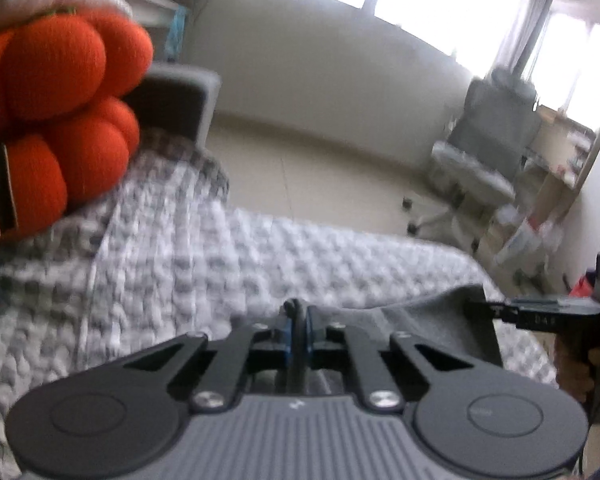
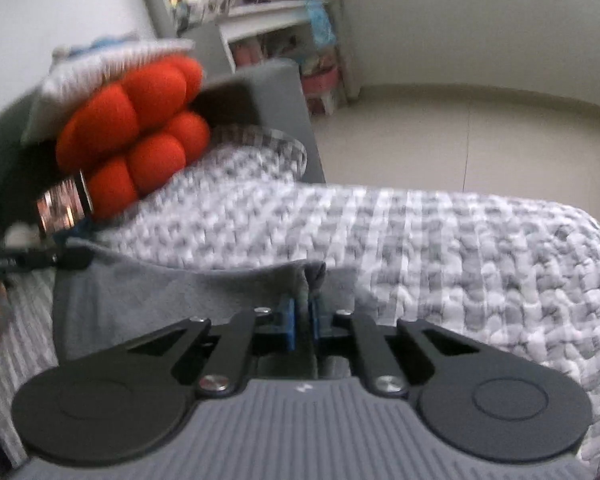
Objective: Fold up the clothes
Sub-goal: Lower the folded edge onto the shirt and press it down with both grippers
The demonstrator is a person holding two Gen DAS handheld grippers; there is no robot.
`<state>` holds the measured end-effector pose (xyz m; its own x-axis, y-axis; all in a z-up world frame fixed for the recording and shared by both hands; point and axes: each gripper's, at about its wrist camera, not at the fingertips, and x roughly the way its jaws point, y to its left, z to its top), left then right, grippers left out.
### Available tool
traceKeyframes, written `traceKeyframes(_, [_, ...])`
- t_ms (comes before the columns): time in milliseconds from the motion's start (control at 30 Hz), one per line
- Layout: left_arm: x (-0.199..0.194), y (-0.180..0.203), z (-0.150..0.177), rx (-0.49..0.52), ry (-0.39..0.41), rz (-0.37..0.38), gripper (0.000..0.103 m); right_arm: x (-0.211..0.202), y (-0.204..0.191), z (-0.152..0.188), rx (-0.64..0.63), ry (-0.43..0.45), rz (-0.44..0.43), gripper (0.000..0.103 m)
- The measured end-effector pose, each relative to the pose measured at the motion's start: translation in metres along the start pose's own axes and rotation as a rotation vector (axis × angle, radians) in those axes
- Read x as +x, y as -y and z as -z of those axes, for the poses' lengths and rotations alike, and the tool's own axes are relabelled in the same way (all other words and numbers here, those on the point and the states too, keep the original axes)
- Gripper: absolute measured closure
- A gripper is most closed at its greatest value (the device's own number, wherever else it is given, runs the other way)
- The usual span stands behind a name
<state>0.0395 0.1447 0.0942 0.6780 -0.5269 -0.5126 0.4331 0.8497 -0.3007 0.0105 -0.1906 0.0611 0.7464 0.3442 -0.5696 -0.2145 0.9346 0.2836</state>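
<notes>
A grey garment [image 2: 172, 296] is stretched above a grey-and-white checked bedspread [image 2: 440, 248]. My right gripper [image 2: 303, 322] is shut on one top corner of it; the cloth bunches between the blue pads [image 2: 287, 328]. At the left edge of the right wrist view, the other gripper's tip [image 2: 40, 260] pinches the opposite corner. In the left wrist view my left gripper [image 1: 299, 326] is shut on a dark fold of the grey garment [image 1: 428, 320], and the right gripper [image 1: 500, 312] clamps the far corner at the right.
An orange bubble cushion [image 1: 60, 100] with a white knitted pillow [image 2: 100, 68] lies at the bed's head against a grey headboard [image 1: 180, 96]. Beyond the bedspread [image 1: 260, 252] are beige floor tiles [image 1: 320, 176], a grey office chair [image 1: 488, 140], shelves and bright windows.
</notes>
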Motion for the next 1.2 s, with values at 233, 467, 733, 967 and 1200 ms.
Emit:
traceKeyframes(233, [0.042, 0.001, 0.0, -0.002, -0.036, -0.127, 0.097, 0.024, 0.007, -0.006, 0.049, -0.024, 0.077, 0.093])
traceKeyframes(467, [0.057, -0.01, 0.006, -0.027, -0.074, -0.192, 0.096, 0.039, 0.005, -0.009, 0.061, -0.012, 0.101, 0.093])
traceKeyframes(733, [0.067, -0.008, 0.017, 0.001, -0.09, -0.25, 0.095, 0.06, -0.007, -0.004, 0.01, -0.034, 0.194, 0.093])
traceKeyframes(967, [0.066, -0.008, 0.017, -0.008, -0.093, -0.263, 0.091, 0.057, -0.006, -0.005, 0.012, -0.014, 0.198, 0.093])
traceKeyframes(1200, [0.063, -0.012, 0.017, -0.037, -0.1, -0.284, 0.077, 0.063, -0.018, -0.003, -0.084, -0.014, 0.261, 0.082])
